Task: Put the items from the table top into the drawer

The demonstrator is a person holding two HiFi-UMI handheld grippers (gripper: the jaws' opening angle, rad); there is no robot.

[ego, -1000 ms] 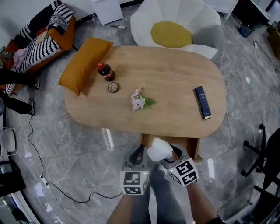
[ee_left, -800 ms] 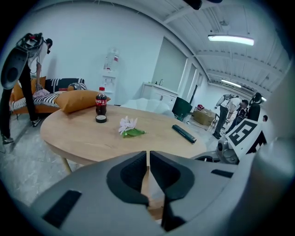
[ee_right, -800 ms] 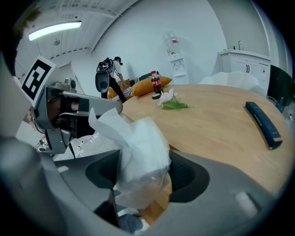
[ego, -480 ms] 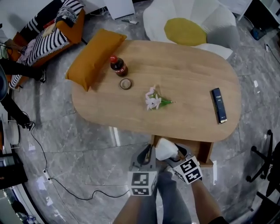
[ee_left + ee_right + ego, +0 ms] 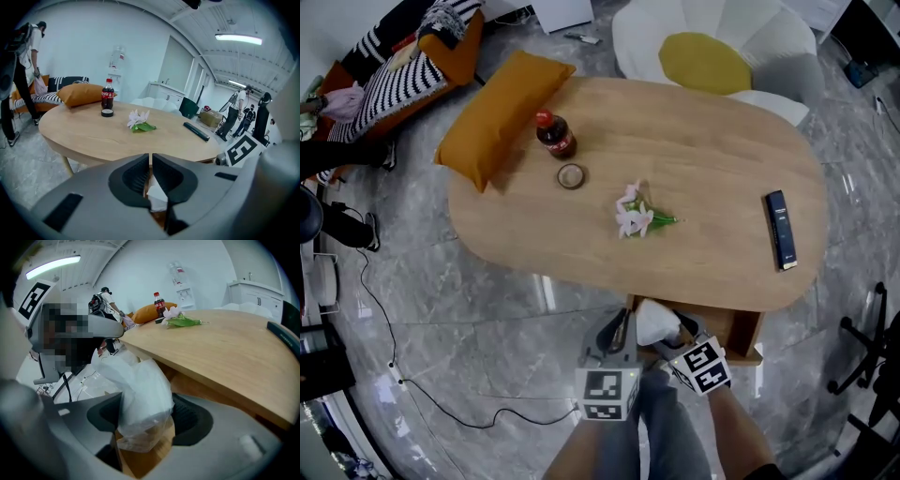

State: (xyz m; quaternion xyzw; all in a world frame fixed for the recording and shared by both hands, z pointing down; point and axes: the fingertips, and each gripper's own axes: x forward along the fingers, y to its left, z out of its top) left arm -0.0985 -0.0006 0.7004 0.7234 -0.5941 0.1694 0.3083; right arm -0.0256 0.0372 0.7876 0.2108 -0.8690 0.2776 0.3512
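Observation:
My right gripper [image 5: 668,339] [image 5: 145,417] is shut on a white plastic-wrapped pack [image 5: 655,322] [image 5: 140,397], held at the open wooden drawer [image 5: 742,331] under the table's near edge. Just left of it, my left gripper [image 5: 614,334] [image 5: 151,176] has its jaws together with nothing between them; the pack [image 5: 157,197] shows beyond their tips. On the oval wooden table [image 5: 712,141] lie a cola bottle [image 5: 554,134] [image 5: 107,95], a small round lid [image 5: 571,175], a white flower [image 5: 635,216] [image 5: 180,320] and a dark remote [image 5: 781,229] [image 5: 196,131].
An orange cushion [image 5: 500,112] overhangs the table's far left end. A white and yellow flower-shaped seat [image 5: 712,52] stands behind the table. A striped sofa [image 5: 398,70] is at the far left, a cable [image 5: 412,375] runs over the grey floor, and people stand in the background.
Both grippers have sunk a little beside the drawer, the right one still carrying the white pack. The head view has shifted, so the table sits further right.

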